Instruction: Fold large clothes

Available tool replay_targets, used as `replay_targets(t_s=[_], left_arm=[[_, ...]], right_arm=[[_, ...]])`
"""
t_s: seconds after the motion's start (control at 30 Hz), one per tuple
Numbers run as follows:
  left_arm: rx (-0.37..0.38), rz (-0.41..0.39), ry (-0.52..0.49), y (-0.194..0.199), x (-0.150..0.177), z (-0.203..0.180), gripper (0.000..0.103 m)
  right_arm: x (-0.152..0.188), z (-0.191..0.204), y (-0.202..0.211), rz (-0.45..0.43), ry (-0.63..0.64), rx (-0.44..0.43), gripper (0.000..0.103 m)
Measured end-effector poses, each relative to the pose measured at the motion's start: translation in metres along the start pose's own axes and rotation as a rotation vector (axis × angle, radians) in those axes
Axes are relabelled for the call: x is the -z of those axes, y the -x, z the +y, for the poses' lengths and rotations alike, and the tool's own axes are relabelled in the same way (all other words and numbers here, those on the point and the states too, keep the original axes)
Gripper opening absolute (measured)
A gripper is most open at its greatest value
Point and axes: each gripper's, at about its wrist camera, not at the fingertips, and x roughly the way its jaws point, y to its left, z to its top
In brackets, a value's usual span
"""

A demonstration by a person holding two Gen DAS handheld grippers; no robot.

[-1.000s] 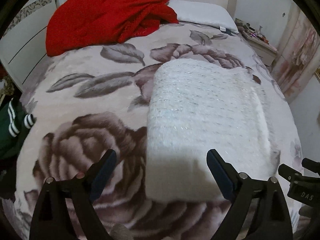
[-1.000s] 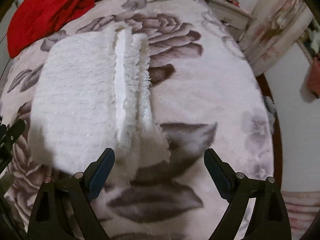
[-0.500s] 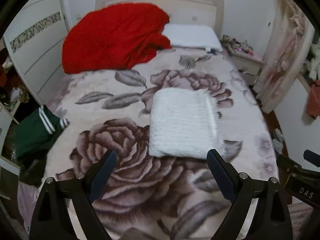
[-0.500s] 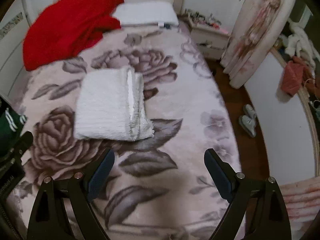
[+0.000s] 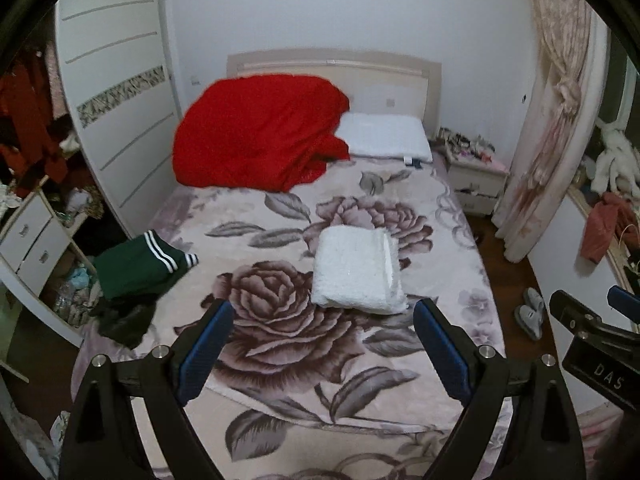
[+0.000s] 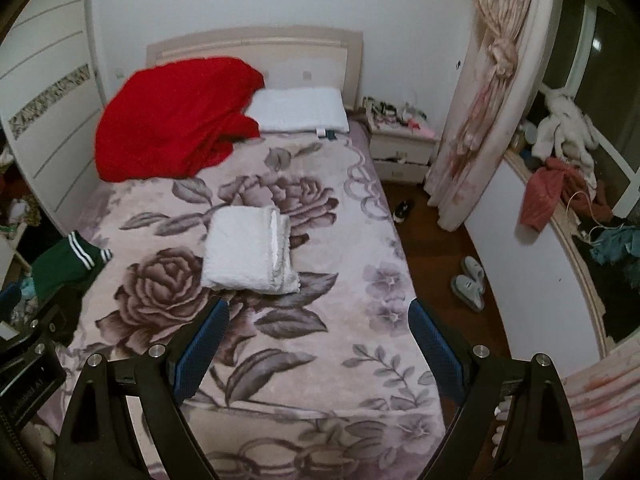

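One fluffy white garment (image 5: 357, 273), folded rectangular.

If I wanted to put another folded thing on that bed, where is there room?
Bare blanket lies between the white bundle and the foot of the bed, and to the bundle's right. It is crowded by the headboard, with the red heap and pillow, and at the left edge, with green clothes.

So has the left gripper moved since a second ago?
Yes. The left gripper pulled back and up from the folded white garment, which now lies far ahead.
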Motion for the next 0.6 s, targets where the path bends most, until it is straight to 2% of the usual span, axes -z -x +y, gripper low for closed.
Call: replay_targets(t_s=[0.13, 0.3, 0.33, 0.6], left_arm=[[-0.005, -0.039, 0.009, 0.044, 0.002, 0.000, 0.092], [-0.006, -0.075, 0.017, 0.075, 0.007, 0.001, 0.092], [-0.008, -0.082, 0.019, 0.080, 0.008, 0.001, 0.092], [-0.023, -0.110, 0.029, 0.101, 0.017, 0.001, 0.092]], right_arm=[[0.004, -0.012, 0.055, -0.045, 0.003, -0.014, 0.093], [0.010, -0.021, 0.106, -0.116, 0.016, -0.005, 0.094], [0.011, -0.022, 0.114, -0.122, 0.018, -0.006, 0.097], [0.019, -0.032, 0.150, -0.175, 0.042, 0.001, 0.098]])
